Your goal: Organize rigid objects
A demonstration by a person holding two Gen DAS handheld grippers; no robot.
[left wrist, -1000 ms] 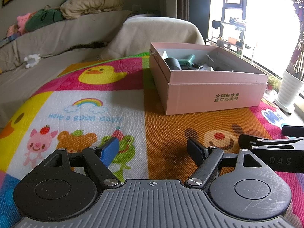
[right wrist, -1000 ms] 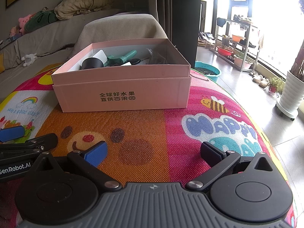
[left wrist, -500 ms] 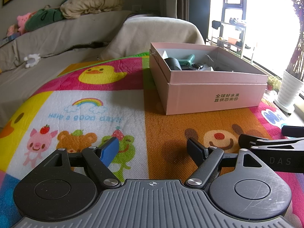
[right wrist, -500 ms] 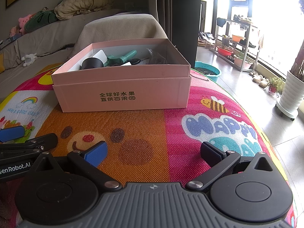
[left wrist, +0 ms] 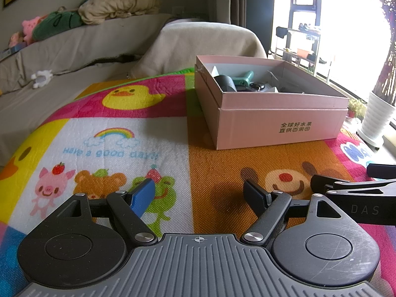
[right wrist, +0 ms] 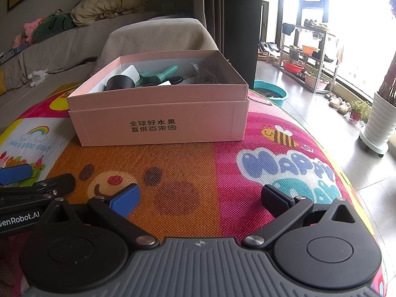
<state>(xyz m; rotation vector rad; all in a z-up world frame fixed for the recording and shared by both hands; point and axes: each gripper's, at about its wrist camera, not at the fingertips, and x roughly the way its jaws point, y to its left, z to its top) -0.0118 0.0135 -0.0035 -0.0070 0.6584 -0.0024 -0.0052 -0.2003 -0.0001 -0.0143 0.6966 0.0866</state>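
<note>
A pink cardboard box (left wrist: 279, 123) (right wrist: 158, 121) stands open on a colourful cartoon play mat (left wrist: 118, 146) (right wrist: 247, 163). Inside it lie a black cylinder (right wrist: 120, 83), a teal handled tool (right wrist: 160, 74), a white card and other small items. My left gripper (left wrist: 199, 195) is open and empty, low over the mat, in front of the box. My right gripper (right wrist: 200, 198) is open and empty, also in front of the box. Each gripper shows at the edge of the other's view.
A grey covered sofa (left wrist: 74, 49) with cushions and plush toys runs behind the mat. A teal basin (right wrist: 272, 94), a shelf rack (right wrist: 309, 57) and a white plant pot (right wrist: 378, 123) stand on the floor to the right.
</note>
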